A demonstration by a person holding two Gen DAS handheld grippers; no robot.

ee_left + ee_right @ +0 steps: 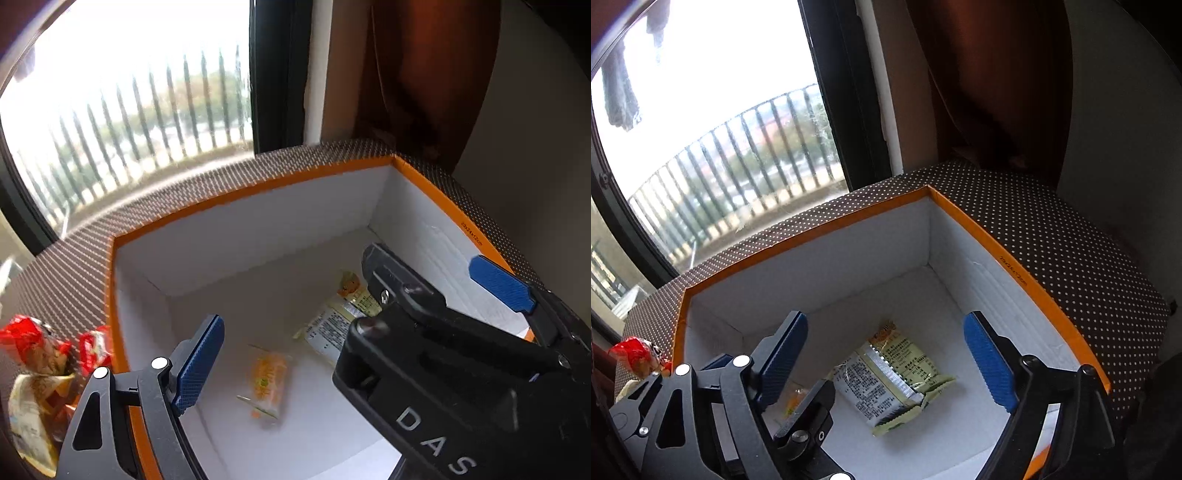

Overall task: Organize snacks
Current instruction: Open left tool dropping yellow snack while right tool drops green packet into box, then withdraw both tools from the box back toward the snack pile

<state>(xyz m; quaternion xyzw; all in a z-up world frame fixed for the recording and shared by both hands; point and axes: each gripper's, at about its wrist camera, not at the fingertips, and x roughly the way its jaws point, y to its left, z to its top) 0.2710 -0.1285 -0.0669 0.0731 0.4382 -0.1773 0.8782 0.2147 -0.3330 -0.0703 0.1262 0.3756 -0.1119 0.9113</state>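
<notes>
Both tools hang over the box [1015, 254], jaws apart and holding nothing. The orange packet [267, 384] lies on the box floor below the left gripper [354, 325]; the pale packet [890, 380] lies below the right gripper [886, 354]. More snacks [37, 369] wait outside, left of the left tool. Lift clear of the walls before reaching for them.

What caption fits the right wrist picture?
Open right gripper above a pale green snack packet lying in the orange-rimmed box.
</notes>
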